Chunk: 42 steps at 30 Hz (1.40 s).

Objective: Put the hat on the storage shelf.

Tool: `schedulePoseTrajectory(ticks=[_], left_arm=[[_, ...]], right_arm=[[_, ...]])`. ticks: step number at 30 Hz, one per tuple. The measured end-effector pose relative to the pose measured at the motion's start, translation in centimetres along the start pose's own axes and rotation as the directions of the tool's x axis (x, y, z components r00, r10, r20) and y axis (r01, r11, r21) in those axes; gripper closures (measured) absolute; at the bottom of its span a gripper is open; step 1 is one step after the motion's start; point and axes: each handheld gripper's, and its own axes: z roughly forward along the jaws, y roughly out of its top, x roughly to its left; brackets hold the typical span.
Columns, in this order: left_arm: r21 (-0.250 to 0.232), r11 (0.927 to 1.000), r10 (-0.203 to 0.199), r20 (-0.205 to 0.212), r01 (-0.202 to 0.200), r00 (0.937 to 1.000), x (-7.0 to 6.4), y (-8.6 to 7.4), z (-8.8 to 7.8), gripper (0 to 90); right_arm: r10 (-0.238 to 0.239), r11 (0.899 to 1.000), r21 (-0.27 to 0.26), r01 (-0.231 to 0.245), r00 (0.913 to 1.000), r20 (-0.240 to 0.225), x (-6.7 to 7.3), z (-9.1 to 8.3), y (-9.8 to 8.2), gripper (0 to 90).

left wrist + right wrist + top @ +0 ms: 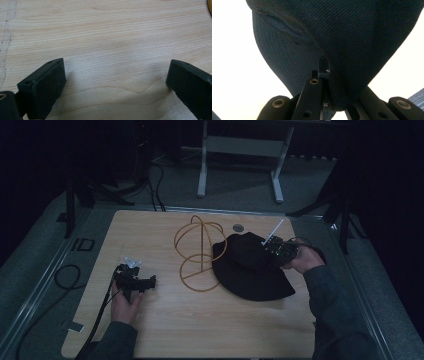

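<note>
Seen from above: pale wooden table [165, 330] bearing a black hat [245, 267] right of centre, just beside a yellow wire hat stand [197, 252], brim apparently overlapping the stand's base ring, though contact hard to confirm in the dim light. Right gripper [278, 249] at the hat's far right edge, clamped on the fabric; in the right gripper view, jaws drawn together with a fold of the dark twill hat [352, 37] pinched between them, cloth bulging up and outward from the pinch. Left gripper [134, 280] resting low at the table's left, well apart from hat and stand; in the left gripper view, jaws spread wide over bare table [112, 37], nothing between them. Handling, as judged: light, soft, woven cloth, limp enough to sag and fold from a single pinch point; not fragile, not slippery, weave likely to give the pads good purchase. Best hold probably at the brim edge or the seam where brim meets crown, a stiffer, doubled layer; crown fabric likely to crumple. A second hold on the opposite brim probably needed to keep the opening spread for seating over the wire dome.
</note>
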Motion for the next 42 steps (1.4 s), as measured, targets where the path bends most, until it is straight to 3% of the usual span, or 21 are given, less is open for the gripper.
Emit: schedulePoseTrajectory(ticks=[20, 42], left_arm=[[-0.002, 1.0000, -0.002, 0.000, 0.002, 1.0000, 0.0, 0.0, 0.0, 2.8], [0.001, 1.0000, 0.001, -0.001, -0.001, 1.0000, 0.0, 0.0, 0.0, 2.8]], right_arm=[[-0.016, 0.999, -0.040, 0.017, 0.9996, 0.025, -0.4, -2.3, -0.1, 88.1], [-0.018, 0.998, -0.064, 0.023, 0.9971, 0.074, -1.0, -6.2, 0.0, 88.0]])
